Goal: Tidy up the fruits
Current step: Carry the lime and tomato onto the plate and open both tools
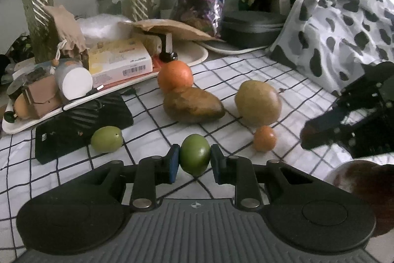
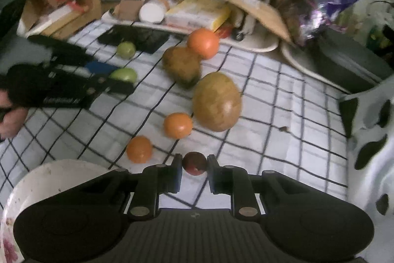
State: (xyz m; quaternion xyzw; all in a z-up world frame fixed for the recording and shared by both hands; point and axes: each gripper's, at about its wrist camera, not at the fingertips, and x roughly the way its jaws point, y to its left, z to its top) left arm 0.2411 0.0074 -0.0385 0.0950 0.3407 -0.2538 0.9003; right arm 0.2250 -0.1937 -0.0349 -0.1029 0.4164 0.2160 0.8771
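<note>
Your left gripper [image 1: 194,162] squeezed the green fruit [image 1: 195,157] by its sides. Your right gripper [image 2: 194,164] pinched the dark red fruit [image 2: 194,162]. Both looked round, smooth, easily bruised.

- A green fruit [image 1: 195,158], round and smooth, sits pinched between two blue pads.
- A second green fruit [image 1: 106,139], paler, lies on the checked cloth [image 1: 246,80], touching a black flat object [image 1: 81,125].
- A large orange [image 1: 175,76] rests against a brownish mango [image 1: 193,104].
- A rounder yellow-green mango [image 1: 257,102] lies apart, with a small orange [image 1: 265,138] just beside it.
- Another small orange [image 2: 139,149] lies near a white bowl [image 2: 49,176].
- A small dark red fruit [image 2: 194,163] is clamped between pads.
</note>
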